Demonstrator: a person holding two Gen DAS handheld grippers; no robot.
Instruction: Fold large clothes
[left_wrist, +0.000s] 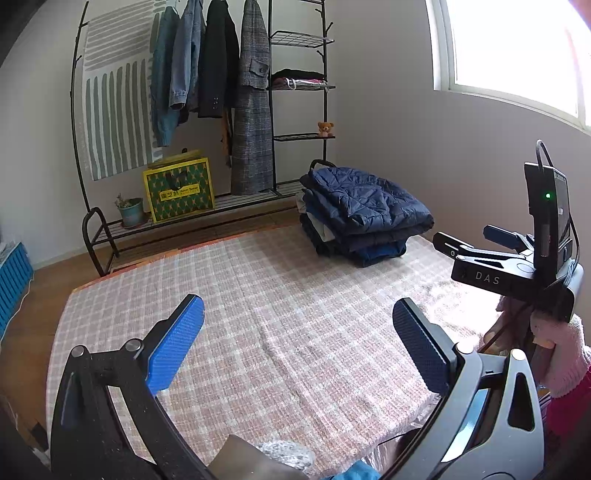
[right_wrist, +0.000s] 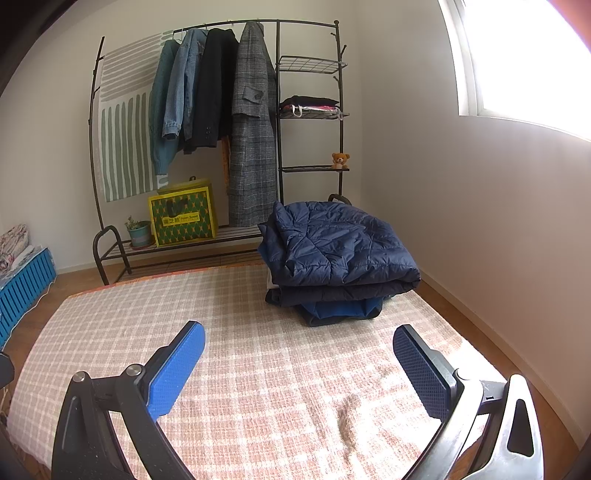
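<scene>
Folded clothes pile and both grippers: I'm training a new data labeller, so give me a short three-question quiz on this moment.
1. True or false: the left gripper is shut on a garment.
2. What lies on top of the pile of folded clothes?
A. a grey checked coat
B. a navy quilted jacket
C. a denim jacket
3. Fill in: the teddy bear sits on a shelf of the ____.

Key
1. False: both it and the right gripper are open and empty above the checked blanket.
2. B: the navy quilted jacket.
3. clothes rack.
</scene>
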